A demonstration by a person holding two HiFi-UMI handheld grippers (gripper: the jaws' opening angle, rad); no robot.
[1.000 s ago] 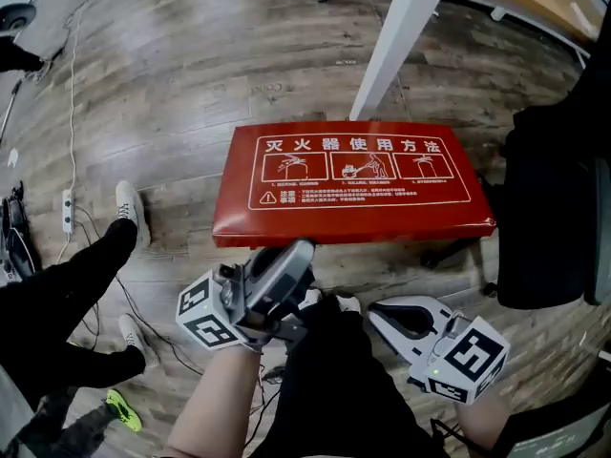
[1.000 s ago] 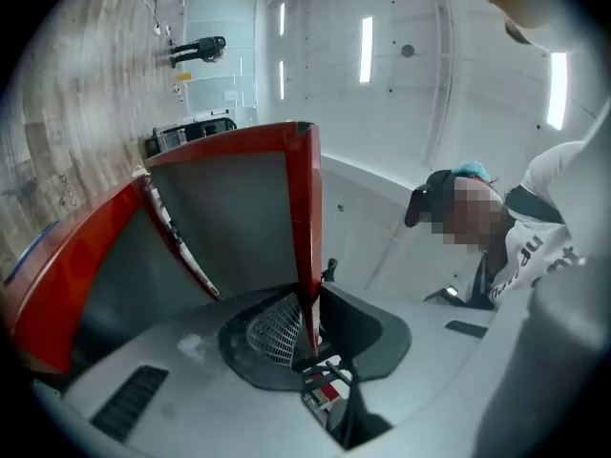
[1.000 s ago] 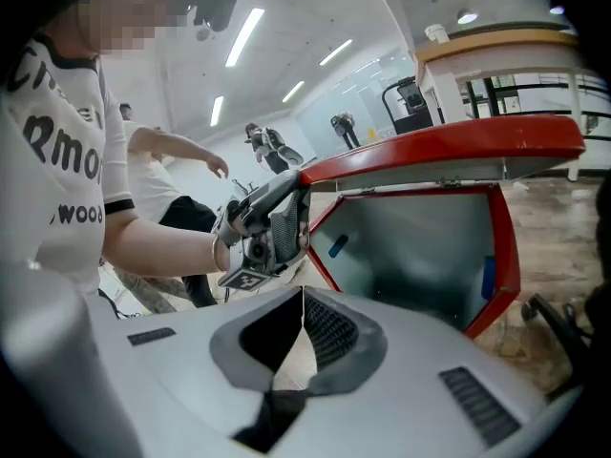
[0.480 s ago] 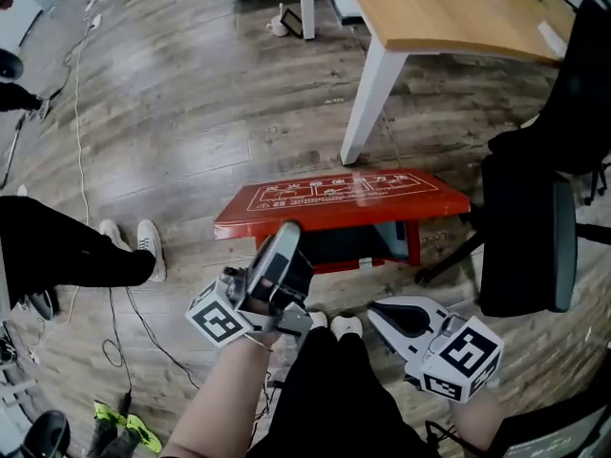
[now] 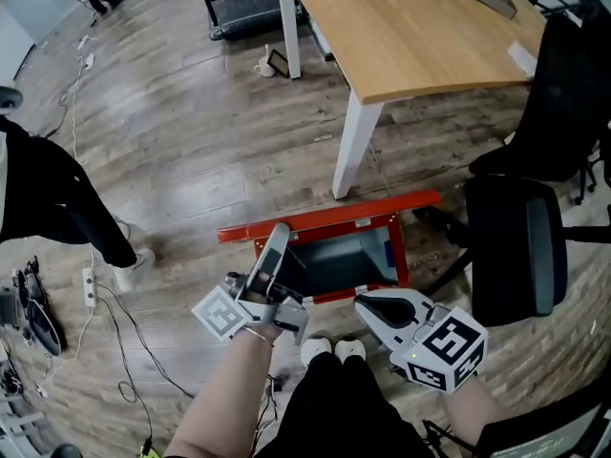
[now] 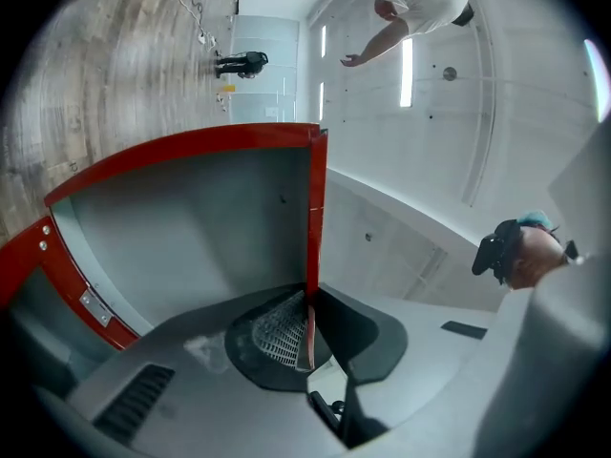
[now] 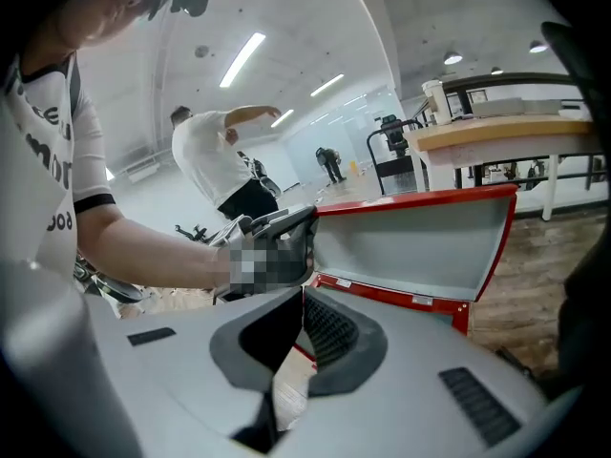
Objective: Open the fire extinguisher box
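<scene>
- Head view: your left gripper point(image 5: 278, 236) reaches up to the near left part of the lid point(image 5: 334, 219) of the fire extinguisher box point(image 5: 355, 293). The box sits on the wooden floor point(image 5: 191, 141) just ahead of your shoes, beside the white leg of the desk point(image 5: 420, 27) and close to the black office chair point(image 5: 511, 246). The lid stands raised, so you see it nearly edge-on, with the grey inside of the box open below it. Your right gripper point(image 5: 368, 302) hangs low at the front of the box, apart from it.
- Left gripper view: your claw has just been closing, and the red edge of the lid runs straight down between the pads, which pinch it. The grey inner face of the lid fills the left of the view.
- Right gripper view: your right claw's tips stand together with nothing between them. Beyond them the lid is propped open above the box's red rim, with your left gripper at its upper left corner.
</scene>
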